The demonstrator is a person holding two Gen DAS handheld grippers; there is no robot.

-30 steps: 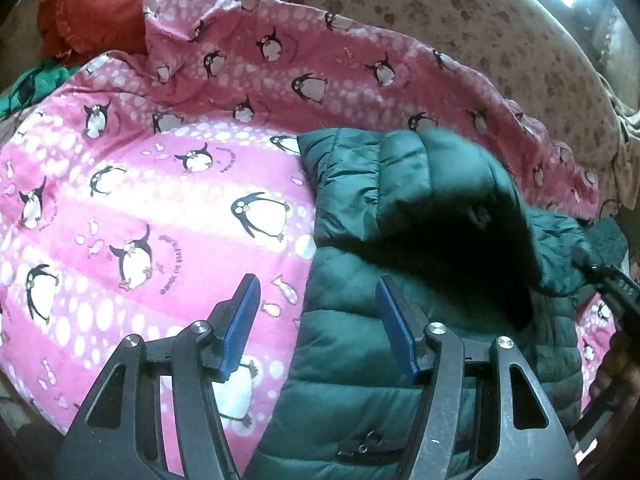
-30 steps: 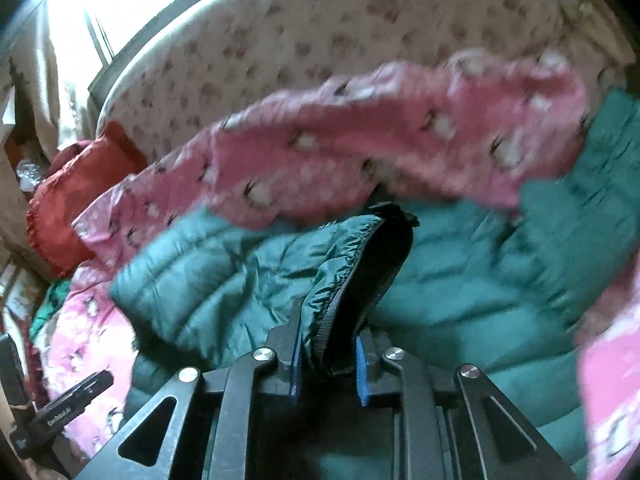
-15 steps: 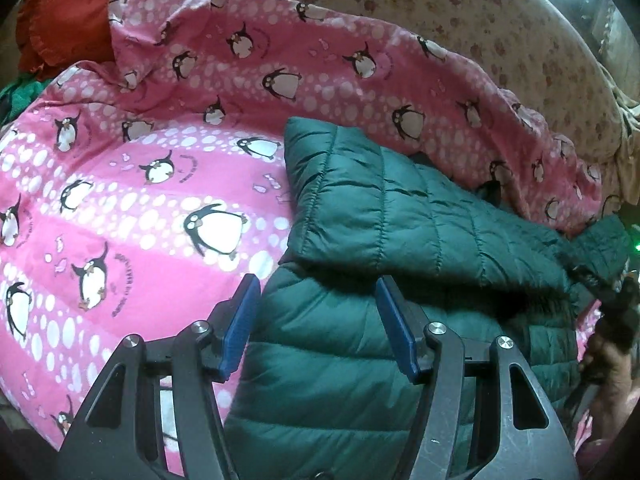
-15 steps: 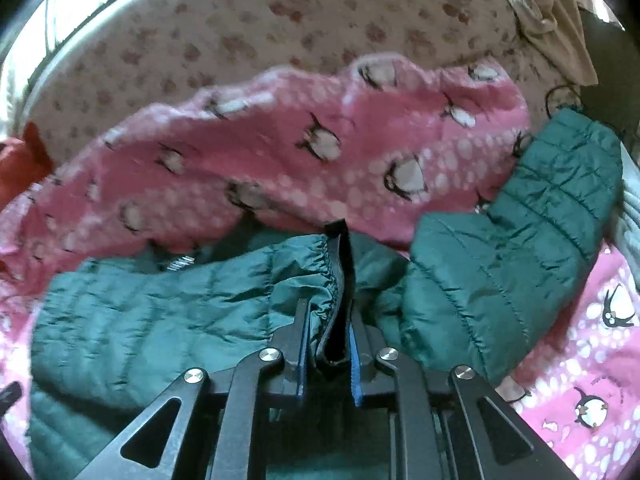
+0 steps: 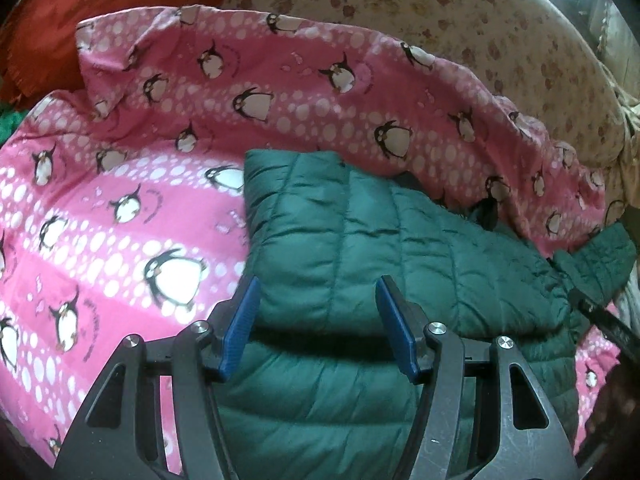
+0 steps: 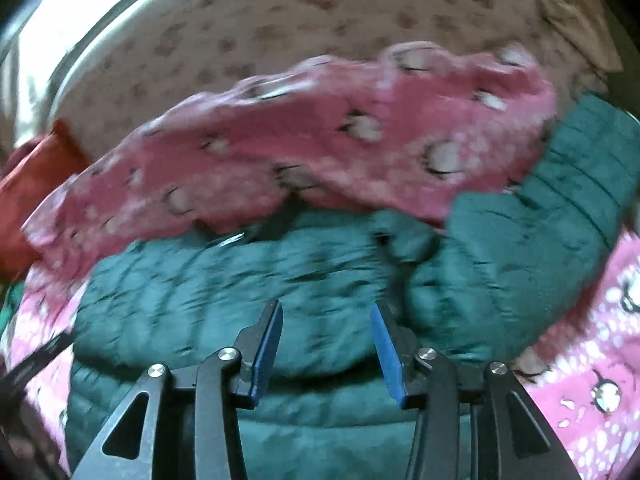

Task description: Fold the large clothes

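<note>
A dark green quilted puffer jacket (image 5: 360, 248), its shell slick and stitched into puffy horizontal channels, lies on a soft pink fleece blanket (image 5: 120, 208) printed with penguins and white dots. One panel is folded over the body, leaving a rounded, padded fold edge across the middle; a sleeve (image 6: 552, 208) trails toward the blanket's right edge. The blanket's far edge is rumpled against a beige floral-print sheet (image 5: 440, 20), and a rust-red fringed cushion (image 5: 80, 8) sits at the far left corner. The left tongs (image 5: 316, 324) hang released above the fold, blue ribbed pads apart. The right tongs (image 6: 326, 344) are opening, nothing pinched between them, over the blurred jacket.
</note>
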